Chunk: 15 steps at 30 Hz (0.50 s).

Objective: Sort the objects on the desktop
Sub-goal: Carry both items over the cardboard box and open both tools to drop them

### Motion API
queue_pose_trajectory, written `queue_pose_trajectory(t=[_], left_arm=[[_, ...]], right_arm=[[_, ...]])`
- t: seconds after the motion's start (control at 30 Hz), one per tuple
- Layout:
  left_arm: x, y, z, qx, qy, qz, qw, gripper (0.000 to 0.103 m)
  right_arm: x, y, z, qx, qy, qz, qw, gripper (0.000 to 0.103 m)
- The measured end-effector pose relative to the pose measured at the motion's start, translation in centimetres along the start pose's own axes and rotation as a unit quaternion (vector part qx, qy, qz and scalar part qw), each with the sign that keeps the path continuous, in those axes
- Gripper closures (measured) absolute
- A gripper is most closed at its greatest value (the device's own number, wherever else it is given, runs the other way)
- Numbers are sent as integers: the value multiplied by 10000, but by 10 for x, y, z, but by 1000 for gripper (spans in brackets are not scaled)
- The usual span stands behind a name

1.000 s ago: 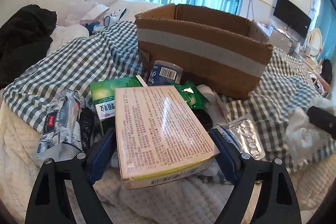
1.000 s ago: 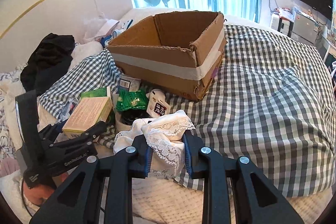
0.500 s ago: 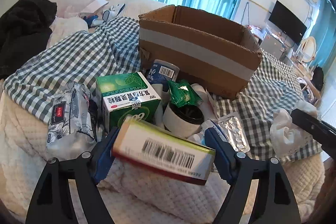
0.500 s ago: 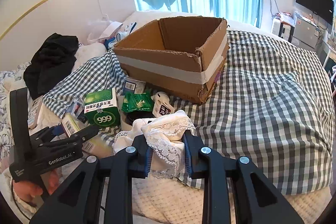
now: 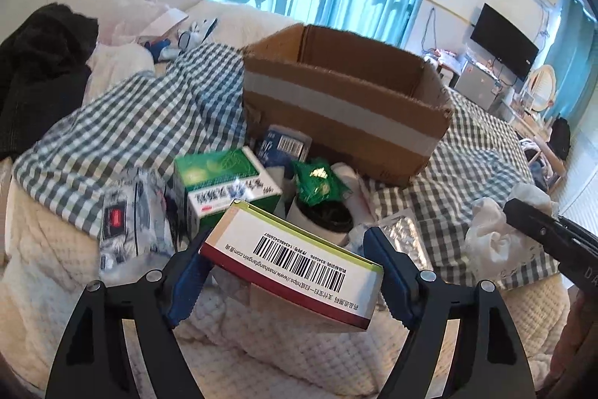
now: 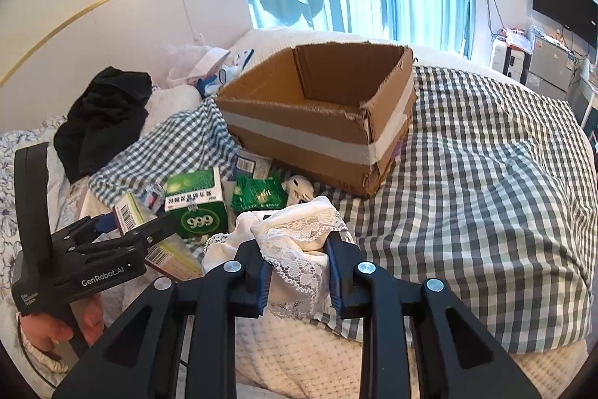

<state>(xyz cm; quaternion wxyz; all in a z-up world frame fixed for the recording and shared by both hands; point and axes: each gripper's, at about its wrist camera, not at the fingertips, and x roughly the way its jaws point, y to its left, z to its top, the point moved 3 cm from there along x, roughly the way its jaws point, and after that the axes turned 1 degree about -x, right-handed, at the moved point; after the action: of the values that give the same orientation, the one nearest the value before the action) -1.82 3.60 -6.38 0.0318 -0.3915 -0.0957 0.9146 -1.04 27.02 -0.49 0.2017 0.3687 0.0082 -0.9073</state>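
The left gripper (image 5: pixel 287 268) has the flat medicine carton (image 5: pixel 295 258) clenched between its blue pads; a second ago that carton lay face-up over the pile, and now it is tipped with its barcode edge toward us and lifted clear of the white quilt (image 5: pixel 280 335). That looks to me like the pick is done and the carry to the cardboard box (image 5: pixel 347 107) is what remains. With the carton raised, the things beneath it show: a green 999 medicine box (image 5: pixel 220 182), a green sachet (image 5: pixel 317 184) resting on a white cup (image 5: pixel 321 219), a blister pack (image 5: pixel 401 236) and a wrapped tissue packet (image 5: pixel 130 212), all lying on the bed just in front of the box. The right gripper (image 6: pixel 297 275) has hardly moved and stays pinched on a white lace cloth (image 6: pixel 299 234), low over the checked sheet (image 6: pixel 478 182). What shows of the box's inside, its far walls from the right view, is bare; its floor is hidden by the near wall.
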Motion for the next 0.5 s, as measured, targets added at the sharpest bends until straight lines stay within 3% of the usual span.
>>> queue_pose_trajectory(t=[0.2, 0.5], left_arm=[[-8, -12, 29, 308, -224, -47, 9993, 21], [-12, -24, 96, 465, -575, -187, 9971, 21]], right_arm=[[-10, -3, 24, 166, -132, 258, 9994, 79], [-12, -9, 87, -103, -635, 33, 9979, 79]])
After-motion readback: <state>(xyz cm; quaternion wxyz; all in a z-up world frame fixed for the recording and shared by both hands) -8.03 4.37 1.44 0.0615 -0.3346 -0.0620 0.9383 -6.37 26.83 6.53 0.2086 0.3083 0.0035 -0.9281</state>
